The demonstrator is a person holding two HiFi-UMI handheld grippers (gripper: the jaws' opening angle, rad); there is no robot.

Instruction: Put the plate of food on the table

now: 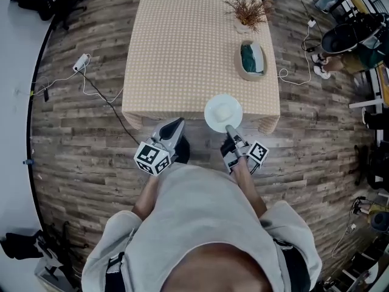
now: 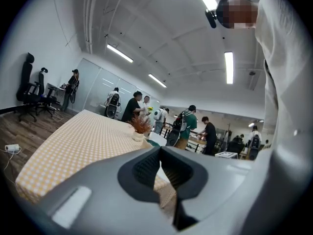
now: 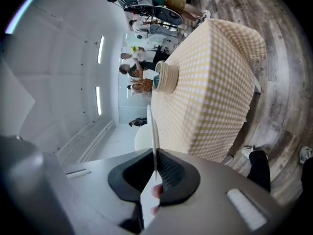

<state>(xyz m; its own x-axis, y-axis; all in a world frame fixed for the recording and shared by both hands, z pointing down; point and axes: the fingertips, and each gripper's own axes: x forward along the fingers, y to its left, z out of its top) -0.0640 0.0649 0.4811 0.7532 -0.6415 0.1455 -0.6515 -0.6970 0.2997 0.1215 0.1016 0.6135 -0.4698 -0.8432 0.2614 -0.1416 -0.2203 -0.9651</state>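
Right gripper [image 1: 231, 129] [image 3: 156, 166]: jaws pinched on the near rim of the plate [image 1: 222, 113] [image 3: 154, 127], which carries a pale mound of food. In the head view the plate sits over the near edge of the table [image 1: 182, 47]; contact with the cloth cannot be judged. Left gripper [image 1: 175, 126] [image 2: 160, 166]: jaws pressed together, nothing between them, just short of the table edge. A basket [image 1: 250, 60] and a dried plant [image 1: 246, 8] stand further back on the table.

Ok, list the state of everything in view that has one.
plate: held by its rim at the near edge of the table
right gripper: shut on the plate
left gripper: shut, empty
basket: on table, green thing inside
plant pot: upright on table
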